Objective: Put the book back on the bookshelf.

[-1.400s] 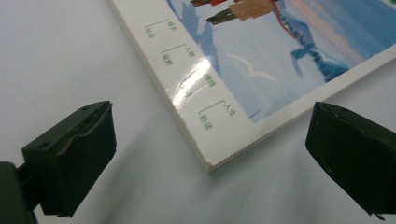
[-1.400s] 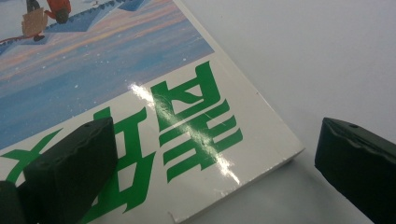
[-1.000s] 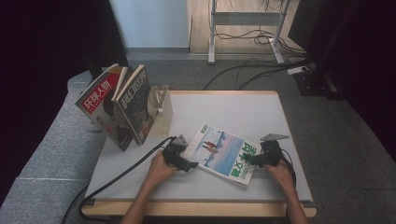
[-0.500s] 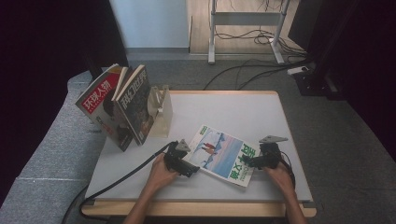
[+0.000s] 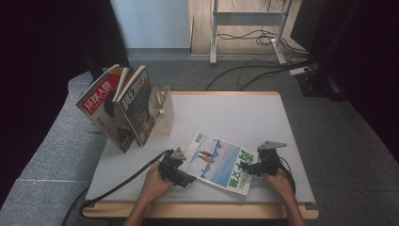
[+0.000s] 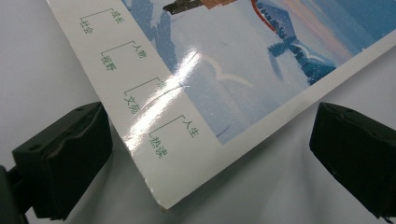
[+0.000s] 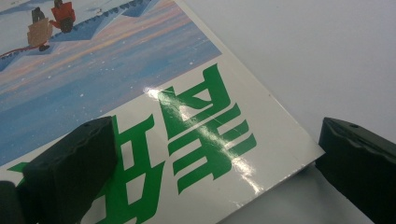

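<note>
**Magazine corners between open jaws**

On the white table [image 5: 244,113], the magazine [image 5: 221,162] lies flat near the front edge. Left gripper [image 5: 181,173] straddles its near-left corner, jaws spread, not clamped. Right gripper [image 5: 251,168] brackets the right corner, jaws equally wide. Bare tabletop stretches behind; standing magazines [image 5: 120,106] lean in a rack [image 5: 162,113] far left.

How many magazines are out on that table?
3: one magazine lies flat between the two grippers, and two stand at the rack: the red-titled one and the dark one. More may hide behind.
</note>
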The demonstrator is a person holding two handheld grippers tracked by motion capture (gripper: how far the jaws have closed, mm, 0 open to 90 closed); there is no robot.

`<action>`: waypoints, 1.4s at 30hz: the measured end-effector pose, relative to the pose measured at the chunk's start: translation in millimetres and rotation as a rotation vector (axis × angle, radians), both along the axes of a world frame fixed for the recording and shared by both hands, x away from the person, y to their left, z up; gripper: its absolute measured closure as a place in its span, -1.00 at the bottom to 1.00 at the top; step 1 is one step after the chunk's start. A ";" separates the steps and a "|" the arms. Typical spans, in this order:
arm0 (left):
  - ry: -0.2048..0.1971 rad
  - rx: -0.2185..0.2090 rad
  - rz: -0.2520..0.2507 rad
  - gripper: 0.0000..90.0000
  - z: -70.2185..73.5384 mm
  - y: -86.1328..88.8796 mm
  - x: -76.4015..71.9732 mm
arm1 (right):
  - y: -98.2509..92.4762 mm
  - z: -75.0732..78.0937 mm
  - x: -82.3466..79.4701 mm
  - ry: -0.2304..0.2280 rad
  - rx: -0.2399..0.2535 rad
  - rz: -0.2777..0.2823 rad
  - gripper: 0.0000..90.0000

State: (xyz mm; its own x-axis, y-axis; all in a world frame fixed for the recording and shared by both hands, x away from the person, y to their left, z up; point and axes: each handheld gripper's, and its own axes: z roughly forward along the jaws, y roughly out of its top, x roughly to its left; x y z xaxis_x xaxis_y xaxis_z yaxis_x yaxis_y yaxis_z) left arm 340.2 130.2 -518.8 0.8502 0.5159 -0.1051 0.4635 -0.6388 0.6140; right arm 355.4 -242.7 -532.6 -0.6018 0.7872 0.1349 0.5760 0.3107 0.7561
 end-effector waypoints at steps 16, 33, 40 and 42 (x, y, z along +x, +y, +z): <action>0.033 -0.039 -0.022 -1.00 6.1 24.7 -26.7 | 20.8 0.2 -6.7 -0.003 -0.003 0.057 -1.00; 0.031 -0.113 0.025 -0.87 -0.5 22.6 6.7 | 18.2 3.4 -26.8 -0.014 -0.015 0.031 -0.92; 0.043 -0.096 0.040 -0.97 0.2 19.4 -1.0 | 23.5 1.6 -23.9 -0.004 -0.012 0.034 -1.00; 0.045 -0.082 0.042 -1.00 0.9 18.5 -4.8 | 24.5 1.4 -20.7 -0.006 -0.011 0.043 -1.00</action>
State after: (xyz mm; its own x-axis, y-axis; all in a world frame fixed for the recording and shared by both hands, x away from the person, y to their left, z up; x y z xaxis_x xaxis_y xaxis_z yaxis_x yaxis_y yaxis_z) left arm 335.4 148.7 -518.0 0.8215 0.5389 -0.1862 0.5172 -0.5670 0.6411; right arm 334.7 -218.2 -531.2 -0.6357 0.7622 0.1221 0.5572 0.3437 0.7559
